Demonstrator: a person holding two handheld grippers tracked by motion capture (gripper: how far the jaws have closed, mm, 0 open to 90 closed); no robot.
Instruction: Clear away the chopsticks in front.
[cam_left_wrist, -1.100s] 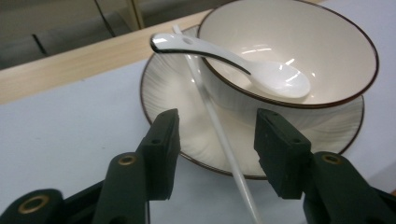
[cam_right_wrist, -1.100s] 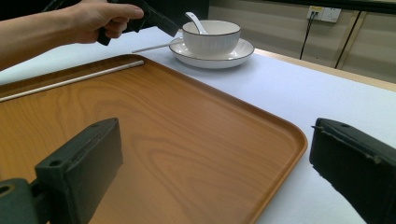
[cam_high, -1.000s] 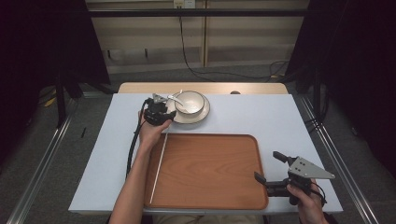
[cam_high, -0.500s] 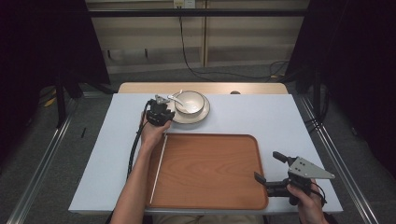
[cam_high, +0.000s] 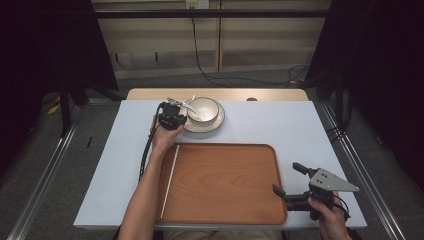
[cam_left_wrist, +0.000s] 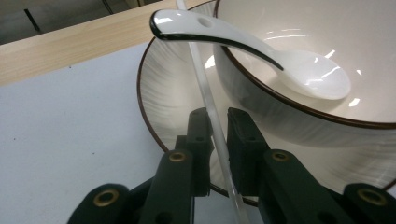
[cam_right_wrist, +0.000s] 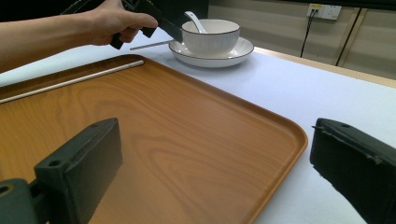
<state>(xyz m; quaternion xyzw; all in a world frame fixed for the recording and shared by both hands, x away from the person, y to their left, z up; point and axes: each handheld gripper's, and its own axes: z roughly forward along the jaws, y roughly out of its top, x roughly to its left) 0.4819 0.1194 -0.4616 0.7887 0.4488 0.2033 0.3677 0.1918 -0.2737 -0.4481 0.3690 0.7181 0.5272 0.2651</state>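
— What's my left gripper (cam_left_wrist: 215, 126) holding?
— I see its jaws pinching a white chopstick (cam_left_wrist: 205, 88) over the plate (cam_left_wrist: 159, 93), just before the bowl (cam_left_wrist: 299, 51). My right gripper (cam_right_wrist: 210, 168) gapes wide.

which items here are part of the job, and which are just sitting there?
In the job:
- left tool, shut on the white chopstick
- second chopstick lying on the wooden tray

Lying about:
- bowl on its plate
- spoon in the bowl
- right tool, open, over the tray's corner
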